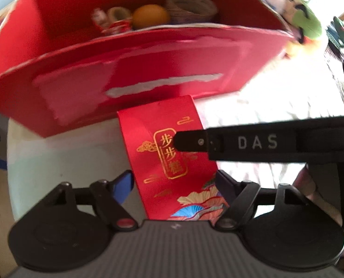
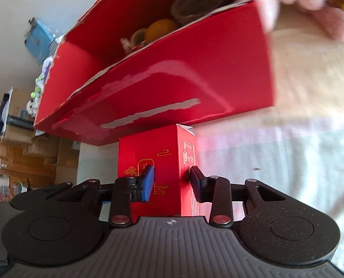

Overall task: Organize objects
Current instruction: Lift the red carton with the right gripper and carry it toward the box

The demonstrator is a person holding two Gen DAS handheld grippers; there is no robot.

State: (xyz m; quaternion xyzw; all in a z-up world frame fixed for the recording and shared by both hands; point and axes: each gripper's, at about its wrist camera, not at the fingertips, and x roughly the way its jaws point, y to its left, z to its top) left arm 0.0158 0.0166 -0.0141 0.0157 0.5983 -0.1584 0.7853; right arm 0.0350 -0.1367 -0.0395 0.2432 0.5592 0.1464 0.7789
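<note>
We see a small red carton (image 2: 158,162) with gold print standing upright on a pale surface (image 1: 56,157), just in front of a large open red box (image 1: 130,69) whose near wall shows torn white strips. The carton sits between the jaws of the right gripper (image 2: 172,183): the blue pad on the left lies against its front face and the dark pad on the right sits at its printed side, so the jaws appear to pinch the carton, though we cannot be sure both pads press.

In the left wrist view the same carton (image 1: 172,153) lies between the spread jaws of the left gripper (image 1: 174,185); its fingers (image 1: 123,185) stand just beside the carton's edges without clearly touching. A black finger of the right gripper, lettered DAS, reaches in from the right and meets the carton's gold label.

Inside the large box we see an orange (image 1: 151,16), a roll of tape (image 1: 192,3) and small wrapped items (image 1: 111,20). A green and pink plush toy (image 1: 304,18) lies at the far right, beside the box.
</note>
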